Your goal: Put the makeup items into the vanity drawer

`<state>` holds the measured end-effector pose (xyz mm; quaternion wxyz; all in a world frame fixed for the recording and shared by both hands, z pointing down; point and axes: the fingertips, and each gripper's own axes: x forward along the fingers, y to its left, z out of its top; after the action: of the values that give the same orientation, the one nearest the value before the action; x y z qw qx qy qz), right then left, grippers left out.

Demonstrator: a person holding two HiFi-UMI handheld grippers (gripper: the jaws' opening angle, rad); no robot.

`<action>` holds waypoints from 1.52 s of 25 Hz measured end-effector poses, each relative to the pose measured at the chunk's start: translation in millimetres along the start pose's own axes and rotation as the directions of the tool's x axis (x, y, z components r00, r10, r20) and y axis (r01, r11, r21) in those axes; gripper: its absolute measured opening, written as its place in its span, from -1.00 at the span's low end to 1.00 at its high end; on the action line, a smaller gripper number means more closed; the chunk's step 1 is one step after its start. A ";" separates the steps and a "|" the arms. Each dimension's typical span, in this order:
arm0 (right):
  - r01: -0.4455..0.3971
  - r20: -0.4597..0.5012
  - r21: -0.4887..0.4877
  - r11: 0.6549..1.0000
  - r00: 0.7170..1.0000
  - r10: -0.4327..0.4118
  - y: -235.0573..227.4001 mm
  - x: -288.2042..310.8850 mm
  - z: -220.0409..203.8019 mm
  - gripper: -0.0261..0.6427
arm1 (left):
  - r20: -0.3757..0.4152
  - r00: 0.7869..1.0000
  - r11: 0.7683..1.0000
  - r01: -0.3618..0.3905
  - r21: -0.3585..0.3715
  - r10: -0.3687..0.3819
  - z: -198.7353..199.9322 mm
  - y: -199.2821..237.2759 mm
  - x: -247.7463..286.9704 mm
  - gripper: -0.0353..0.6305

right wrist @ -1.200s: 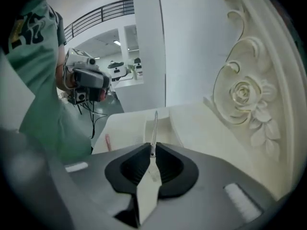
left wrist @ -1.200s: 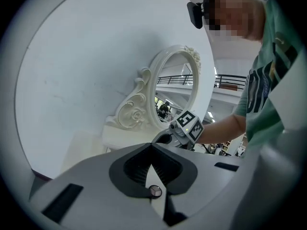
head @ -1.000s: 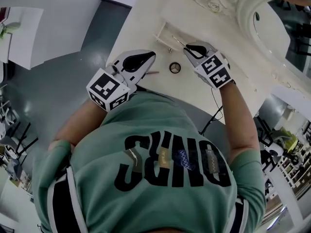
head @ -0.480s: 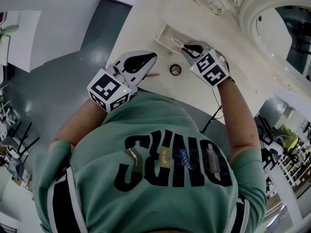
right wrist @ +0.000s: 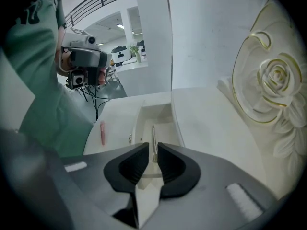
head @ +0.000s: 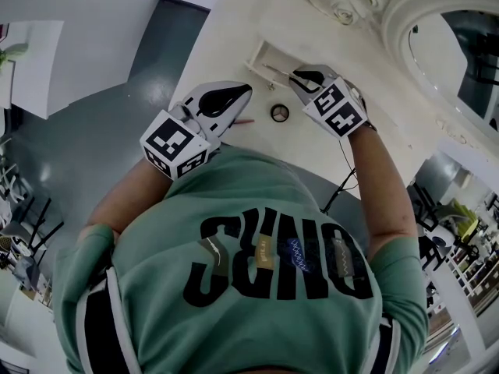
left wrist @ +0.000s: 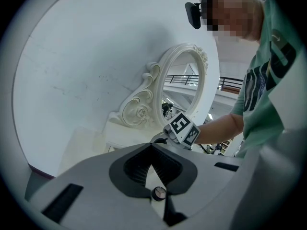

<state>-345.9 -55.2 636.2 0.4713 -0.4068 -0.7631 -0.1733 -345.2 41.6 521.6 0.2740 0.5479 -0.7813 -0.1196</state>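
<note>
The vanity drawer (head: pixel 260 54) stands open in the white vanity top (head: pixel 234 29). My right gripper (head: pixel 295 75) is shut on a thin silvery makeup stick (head: pixel 276 70) whose far end reaches over the drawer. In the right gripper view the stick (right wrist: pixel 154 137) runs from between the jaws of the right gripper (right wrist: pixel 153 151) out above the drawer (right wrist: pixel 140 121). A small round compact (head: pixel 280 112) and a pink lipstick (head: pixel 243 120) lie on the top near the front edge. My left gripper (head: pixel 245 91) hovers beside them, shut and holding nothing; its jaw tips meet in the left gripper view (left wrist: pixel 152 148).
An ornate oval mirror (head: pixel 460 45) with a carved rose (head: pixel 343 8) rises at the back of the vanity. The pink lipstick (right wrist: pixel 102 132) lies left of the drawer. Grey floor (head: pixel 93 131) lies to the left, and a cable (head: pixel 343 179) hangs below the front edge.
My right gripper has moved slightly left toward the drawer, carrying the stick further over it. The left gripper has stayed where it was.
</note>
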 end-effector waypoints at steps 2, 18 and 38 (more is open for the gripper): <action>0.005 0.006 0.001 1.000 1.000 -0.005 -1.1 -2.3 2.2 -0.72 | 0.001 1.000 1.000 0.004 0.003 -0.004 1.6 -0.5 0.8 -0.88; 0.184 0.336 0.278 0.943 0.901 -0.275 8.3 -147.7 9.1 -0.77 | -0.055 0.972 0.966 0.235 0.108 -0.231 25.9 -87.5 37.3 -0.88; 0.512 0.091 0.849 0.127 0.095 -0.991 394.8 -511.9 -280.7 -0.90 | -0.308 0.479 0.428 0.877 0.219 -0.822 -74.6 -526.0 39.3 -0.88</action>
<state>241.1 -230.8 287.9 0.0754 0.2619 -0.9620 0.0181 102.6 -181.4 338.3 0.1339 0.9130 -0.3809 -0.0586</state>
